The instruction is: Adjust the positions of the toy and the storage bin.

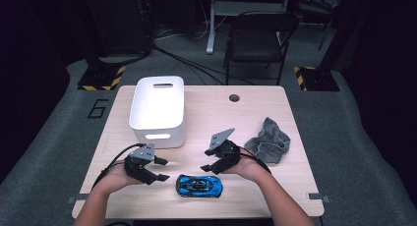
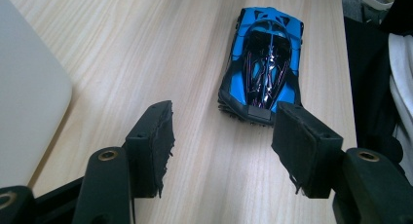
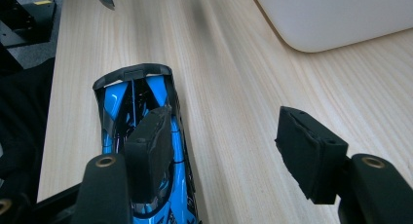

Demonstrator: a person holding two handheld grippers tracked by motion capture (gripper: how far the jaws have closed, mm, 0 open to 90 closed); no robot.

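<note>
Blue car point(image 1: 199, 185) lay flat near the front edge of the wooden table point(image 1: 255, 118), between both hands, untouched. Left hand point(image 1: 115, 176) came in from below, wrist low, palm cupped around the left gripper point(image 1: 161, 169), jaws aimed right toward the car's end. Left jaws stood apart with bare wood between the pads; in the left gripper view, car point(image 2: 263, 70) sat just beyond the right pad, clear of both. Right hand point(image 1: 251, 168) reached in from the lower right, forearm angled across the table corner, right gripper point(image 1: 206, 160) aimed left and tilted down over the car. Right jaws likewise parted, gripping nothing; in the right gripper view, one pad point(image 3: 148, 148) hung over the car point(image 3: 139, 102), contact not discernible, the other over bare wood. White bin point(image 1: 158, 109) stood behind the left hand; grey cloth point(image 1: 269, 140) lay crumpled right of the right hand. Floor left of the table bore a painted "6" point(image 1: 100, 108). No other writing readable.
</note>
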